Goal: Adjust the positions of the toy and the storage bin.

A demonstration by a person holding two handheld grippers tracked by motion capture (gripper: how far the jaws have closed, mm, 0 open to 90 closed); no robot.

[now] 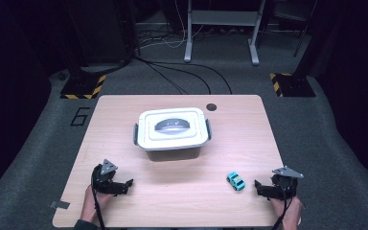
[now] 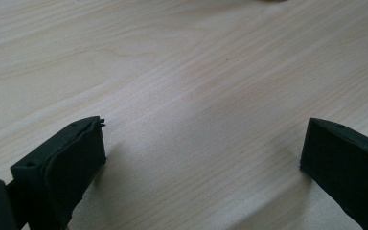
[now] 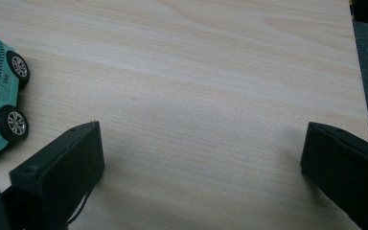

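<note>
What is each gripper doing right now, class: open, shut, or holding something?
Left gripper: open, holding nothing.
Right gripper: open, holding nothing; the toy car sits beside it.

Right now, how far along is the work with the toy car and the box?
Nothing looks done yet. The turquoise toy car stands on the table, apart from the white-lidded box, whose lid is on. Nothing is in hand: the left gripper and right gripper rest open on the table. Picking up the car is left, probably with the nearer right gripper.
</note>
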